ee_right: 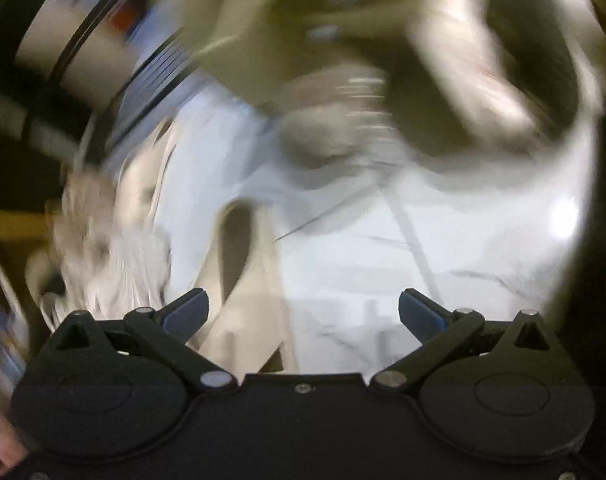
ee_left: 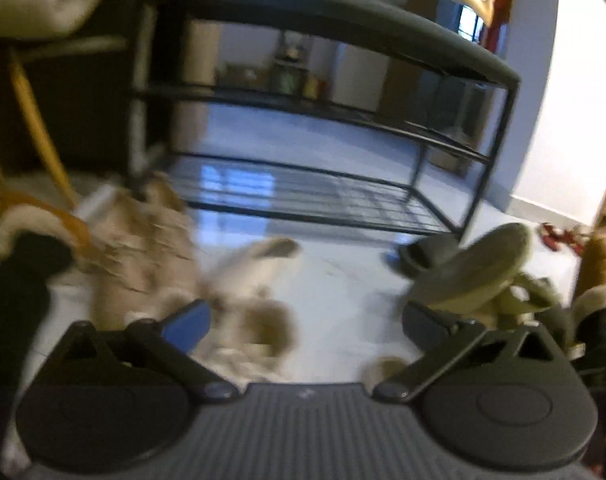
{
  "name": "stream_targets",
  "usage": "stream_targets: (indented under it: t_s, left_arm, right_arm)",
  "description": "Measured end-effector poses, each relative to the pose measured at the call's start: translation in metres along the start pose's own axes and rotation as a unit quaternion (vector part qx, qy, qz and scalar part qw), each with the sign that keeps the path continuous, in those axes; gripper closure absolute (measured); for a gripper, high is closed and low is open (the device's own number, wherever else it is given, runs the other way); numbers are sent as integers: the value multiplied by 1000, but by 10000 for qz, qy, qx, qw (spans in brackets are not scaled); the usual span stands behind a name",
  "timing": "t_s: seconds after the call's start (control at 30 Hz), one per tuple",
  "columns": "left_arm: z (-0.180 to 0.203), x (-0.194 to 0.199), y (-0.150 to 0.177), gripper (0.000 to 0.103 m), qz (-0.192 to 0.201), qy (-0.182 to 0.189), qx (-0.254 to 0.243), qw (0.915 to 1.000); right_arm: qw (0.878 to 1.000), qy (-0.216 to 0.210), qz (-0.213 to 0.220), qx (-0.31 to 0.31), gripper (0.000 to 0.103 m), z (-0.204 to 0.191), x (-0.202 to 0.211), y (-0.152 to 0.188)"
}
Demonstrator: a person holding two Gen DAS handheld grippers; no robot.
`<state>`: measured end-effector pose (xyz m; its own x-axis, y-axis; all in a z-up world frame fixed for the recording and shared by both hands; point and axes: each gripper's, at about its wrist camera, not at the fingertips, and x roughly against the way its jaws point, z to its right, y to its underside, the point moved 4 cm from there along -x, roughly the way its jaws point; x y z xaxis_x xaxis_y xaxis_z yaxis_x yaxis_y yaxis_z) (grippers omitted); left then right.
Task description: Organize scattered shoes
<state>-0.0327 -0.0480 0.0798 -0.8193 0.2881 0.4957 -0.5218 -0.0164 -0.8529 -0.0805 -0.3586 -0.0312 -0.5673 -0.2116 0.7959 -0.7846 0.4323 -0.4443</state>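
blue pads line the fingers of the left gripper [ee_left: 305, 320], which are spread wide with nothing between them above a pale tiled floor [ee_left: 331, 280]. just past its left finger lie blurred beige shoes [ee_left: 239, 276], and further left a fluffy tan slipper [ee_left: 143, 248]. by its right finger an olive sandal [ee_left: 471, 268] rests tipped up, sole showing, with a dark slide [ee_left: 427, 254] just behind it. beyond them stands a black wire shoe rack [ee_left: 323, 120], its shelves bare. the right gripper [ee_right: 303, 316] is likewise spread wide and holds nothing. a cream shoe [ee_right: 243, 280] lies on the floor between its fingers, nearer the left one. a furry slipper [ee_right: 111, 240] sits to the left, and a large olive shoe [ee_right: 383, 40] fills the top of the view, too blurred to tell more.
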Motion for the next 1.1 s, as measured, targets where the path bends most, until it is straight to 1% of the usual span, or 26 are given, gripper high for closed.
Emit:
stream_targets:
  t_s: [0.03, 0.07, 0.13, 0.17, 0.2, 0.23, 0.27, 0.3, 0.37, 0.43, 0.5, 0.53, 0.57, 0.67, 0.77, 0.8, 0.83, 0.87, 0.93, 0.97, 1.0, 1.03, 1.1]
  left_arm:
    - [-11, 7, 1, 1, -15, -65, 57, 10000]
    - [-23, 5, 5, 1, -102, -218, 238, 9994]
    - [-38, -3, 10, 1, -254, -414, 620, 9969]
    - [-43, -4, 11, 1, -270, -457, 694, 9962]
    - [-46, -3, 11, 1, -266, -477, 700, 9961]
    - [-50, -3, 12, 1, -262, -497, 705, 9959]
    - [-53, -2, 12, 1, -259, -515, 709, 9958]
    - [-55, -5, 13, 1, -256, -525, 699, 9958]
    - [-58, -6, 16, 1, -284, -507, 694, 9959]
    - [-58, -11, 18, 1, -337, -473, 703, 9958]
    - [-59, -13, 20, 1, -397, -416, 688, 9960]
    - [-59, -15, 22, 1, -434, -392, 707, 9958]
    - [-60, -16, 24, 1, -468, -372, 727, 9956]
    - [-62, -18, 25, 1, -513, -391, 775, 9949]
    - [-64, -21, 28, 1, -572, -438, 807, 9941]
    - [-64, -22, 28, 1, -592, -441, 801, 9940]
    - [-63, -23, 29, 1, -612, -444, 796, 9940]
    - [-63, -24, 30, 1, -630, -448, 789, 9939]
    - [-62, -26, 28, 1, -635, -469, 714, 9943]
    - [-61, -29, 25, 1, -624, -501, 614, 9949]
    - [-58, -35, 20, 1, -620, -493, 474, 9957]
    - [-53, -48, 12, 1, -710, -362, 340, 9962]
    - [-44, -73, -4, 1, -890, -98, 72, 9960]
  right_arm:
    - [9995, 6, -56, 326, 0, -17, -7, 3]
    - [9978, 36, -118, 644, 0, -34, -15, 7]
    - [9916, 463, -342, 1155, 0, -58, -39, 16]
    - [9865, 698, -452, 1413, 0, -70, -51, 21]
    - [9783, 1070, -538, 1693, 0, -77, -64, 27]
    - [9720, 1254, -582, 1901, 0, -80, -72, 31]
    - [9649, 1437, -626, 2106, 2, -84, -79, 35]
    - [9580, 1596, -664, 2288, 8, -88, -86, 38]
    - [9561, 1621, -684, 2342, 9, -89, -89, 38]
    - [9570, 1639, -724, 2283, 11, -86, -87, 35]
    - [9566, 1736, -708, 2232, 14, -80, -85, 32]
    - [9571, 1814, -697, 2147, 14, -74, -84, 29]
    - [9591, 1966, -677, 1923, 15, -61, -80, 23]
    - [9618, 2158, -656, 1554, 14, -39, -73, 14]
    - [9652, 2163, -691, 1295, 13, -12, -64, 4]
    - [9692, 2031, -733, 1184, 13, -7, -62, 3]
    - [9772, 1769, -716, 927, 12, -1, -54, 1]
    - [9814, 1612, -662, 800, 9, 0, -49, 0]
    - [9961, 745, -366, 292, 6, 5, -21, -6]
    - [9994, 285, -213, 53, 3, 7, -7, -9]
    - [9999, -83, -97, -100, 1, 11, 6, -10]
    - [9987, -451, 19, -253, 1, 15, 20, -11]
    - [9916, -1178, 239, -476, 0, 28, 49, -9]
